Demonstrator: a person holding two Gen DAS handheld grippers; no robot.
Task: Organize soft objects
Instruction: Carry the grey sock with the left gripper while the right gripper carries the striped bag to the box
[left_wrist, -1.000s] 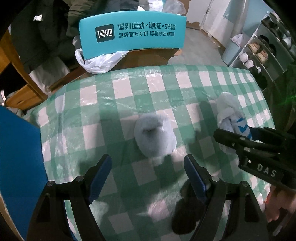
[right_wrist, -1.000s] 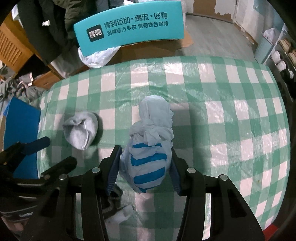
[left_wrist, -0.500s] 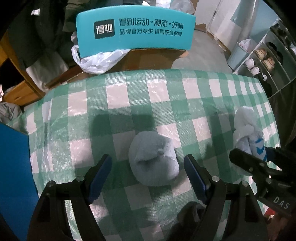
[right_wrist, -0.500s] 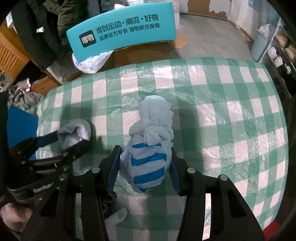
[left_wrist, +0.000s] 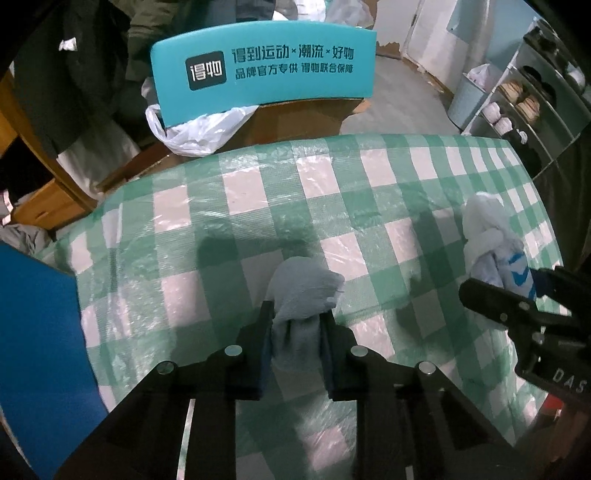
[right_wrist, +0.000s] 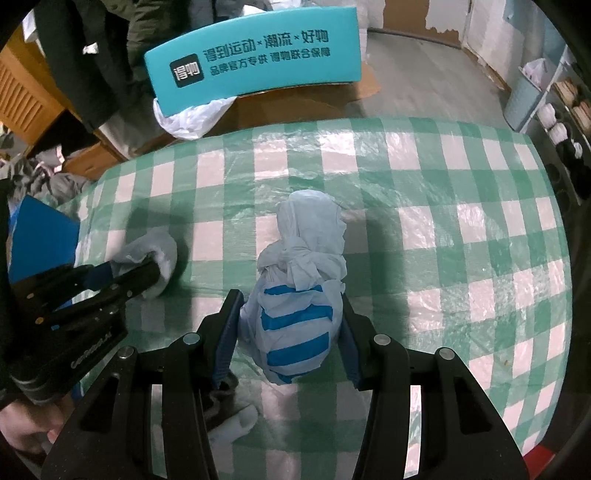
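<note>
Socks: my left gripper is closing on the grey bundle, pads pinching it; my right gripper clamps the striped bundle. Both rest on the checked cloth.

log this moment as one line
left tongs: closing on grey sock bundle | right tongs: gripping blue-striped sock bundle | surface: green checked tablecloth

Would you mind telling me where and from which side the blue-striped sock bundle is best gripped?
Grip the striped sock bundle across its fat striped lower half, coming from above and the near side. That end is the widest and firmest-looking; the white knotted top looks loose and would likely slip. The right gripper already squeezes it there, one pad on each flank.
</note>
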